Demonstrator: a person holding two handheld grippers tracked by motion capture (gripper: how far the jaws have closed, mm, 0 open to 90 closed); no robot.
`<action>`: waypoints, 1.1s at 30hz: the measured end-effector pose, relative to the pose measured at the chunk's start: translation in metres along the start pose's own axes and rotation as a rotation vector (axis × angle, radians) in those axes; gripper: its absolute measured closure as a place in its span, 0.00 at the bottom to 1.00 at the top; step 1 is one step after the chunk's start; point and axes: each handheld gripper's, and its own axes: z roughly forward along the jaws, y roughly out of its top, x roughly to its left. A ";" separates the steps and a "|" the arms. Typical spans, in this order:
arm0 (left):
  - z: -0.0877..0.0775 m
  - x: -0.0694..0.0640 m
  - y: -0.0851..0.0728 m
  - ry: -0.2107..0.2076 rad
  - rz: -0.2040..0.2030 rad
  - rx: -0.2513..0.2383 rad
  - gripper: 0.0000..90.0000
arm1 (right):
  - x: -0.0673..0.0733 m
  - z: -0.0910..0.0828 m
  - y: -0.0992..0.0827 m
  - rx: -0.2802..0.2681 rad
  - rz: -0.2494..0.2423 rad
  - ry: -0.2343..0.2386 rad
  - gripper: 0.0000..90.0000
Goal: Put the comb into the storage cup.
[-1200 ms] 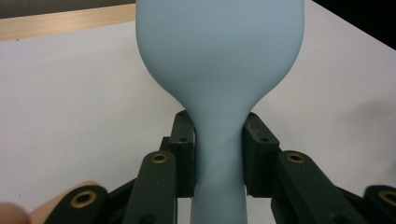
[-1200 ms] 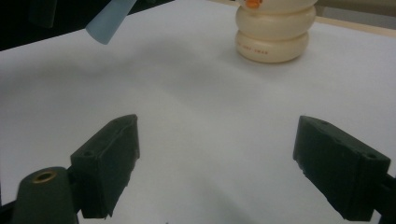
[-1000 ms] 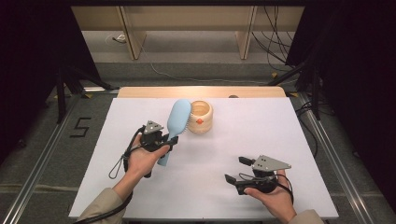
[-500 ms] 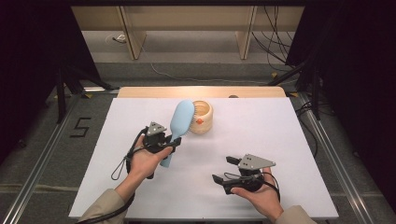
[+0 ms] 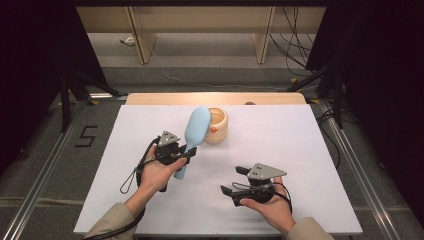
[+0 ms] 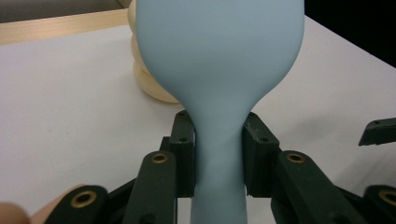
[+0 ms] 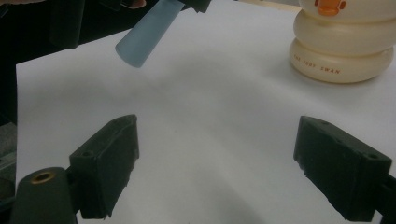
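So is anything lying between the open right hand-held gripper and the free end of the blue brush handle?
Nothing visible. In the right gripper view, bare white table lies between the right hand-held gripper and the handle end of the blue brush. The cream duck-faced pot sits off to the side.

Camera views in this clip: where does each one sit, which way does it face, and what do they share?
High view: above the person's side, facing forward and down on the white table; both forearms, left gripper, right gripper.
Left gripper view: rides the left gripper, looks along jaws shut on the blue brush handle.
Right gripper view: rides the right gripper, jaws open over bare table, facing the cream duck container.
Shared: brush and container appear in all three.
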 end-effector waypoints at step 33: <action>0.002 -0.008 -0.001 -0.015 0.011 -0.001 0.77 | 0.003 0.009 0.005 -0.007 0.004 0.010 0.17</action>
